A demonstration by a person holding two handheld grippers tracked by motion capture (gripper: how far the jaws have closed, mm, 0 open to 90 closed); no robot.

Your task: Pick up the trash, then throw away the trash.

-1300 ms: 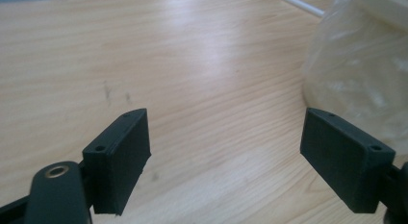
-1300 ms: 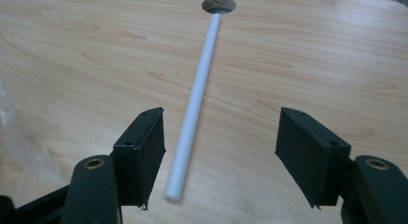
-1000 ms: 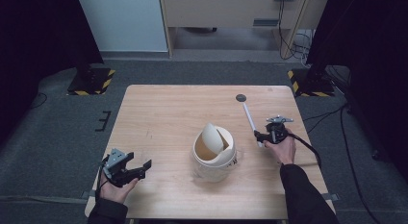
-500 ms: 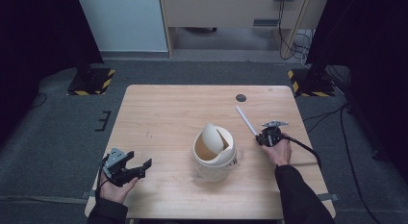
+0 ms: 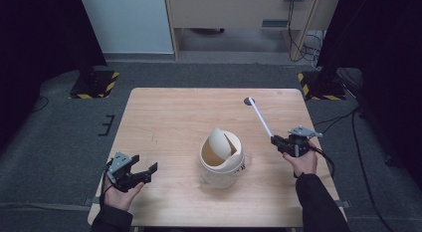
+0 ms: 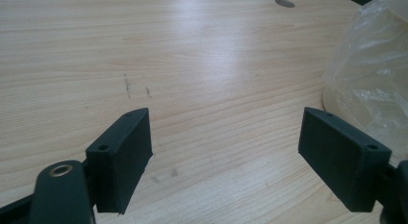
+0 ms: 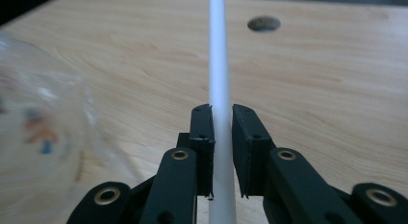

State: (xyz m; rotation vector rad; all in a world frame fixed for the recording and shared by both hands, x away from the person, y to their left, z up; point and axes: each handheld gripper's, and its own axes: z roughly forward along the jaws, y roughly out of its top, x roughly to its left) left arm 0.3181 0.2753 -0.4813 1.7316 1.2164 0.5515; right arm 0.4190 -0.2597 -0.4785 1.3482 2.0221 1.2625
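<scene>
**Right jaws clamp a white rod; left jaws spread wide**

High view: near the wooden tabletop's (image 5: 174,117) right edge, the right gripper (image 5: 283,142) grips a long thin white rod (image 5: 261,118) slanting toward the far edge. A cream plastic-lined bucket (image 5: 221,160) sits mid-table.

Left gripper view: the left gripper (image 6: 223,156), jaws spread wide, holds nothing above bare wood.

Right gripper view: jaws pinch the rod between both pads.

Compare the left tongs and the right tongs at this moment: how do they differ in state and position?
The left tongs are wide open and hold nothing, while the right tongs are shut on a white rod. The left tongs sit near the table's front left corner; the right tongs sit by its right edge, the rod slanting toward a round hole. Both are black, hand-held, and flank the white cup.
</scene>
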